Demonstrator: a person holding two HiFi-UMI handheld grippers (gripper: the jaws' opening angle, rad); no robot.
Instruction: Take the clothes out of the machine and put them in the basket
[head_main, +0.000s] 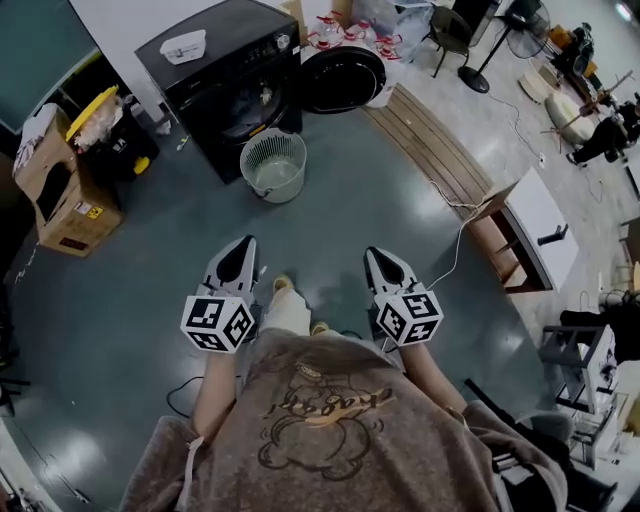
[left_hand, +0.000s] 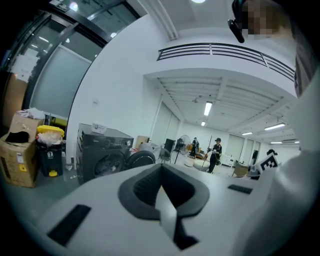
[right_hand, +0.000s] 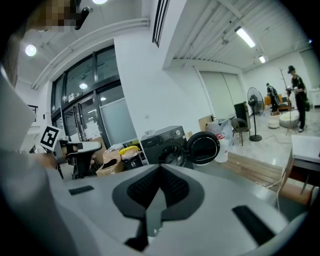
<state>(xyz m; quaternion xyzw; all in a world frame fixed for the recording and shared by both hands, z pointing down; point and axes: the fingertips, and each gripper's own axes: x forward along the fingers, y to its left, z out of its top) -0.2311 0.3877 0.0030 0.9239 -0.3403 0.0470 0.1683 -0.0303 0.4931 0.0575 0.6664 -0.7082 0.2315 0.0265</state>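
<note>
Head view has the dark washing machine (head_main: 225, 70) with its round door (head_main: 342, 78) swung open at its side; its drum is too dim to read. Just in front of the machine sits the pale basket (head_main: 273, 165). Well back from the machine, the left gripper (head_main: 243, 247) and right gripper (head_main: 377, 256) point toward it, jaws pressed together on nothing.

Cardboard box (head_main: 62, 205), yellow-lidded bin (head_main: 96, 108), wooden platform (head_main: 430, 150), perhaps a fan (right_hand: 254, 96)

The right gripper (right_hand: 160, 170), jaws together with nothing between them, faces the far machine (right_hand: 167, 142), its door (right_hand: 202, 148) swung open rightward.
</note>
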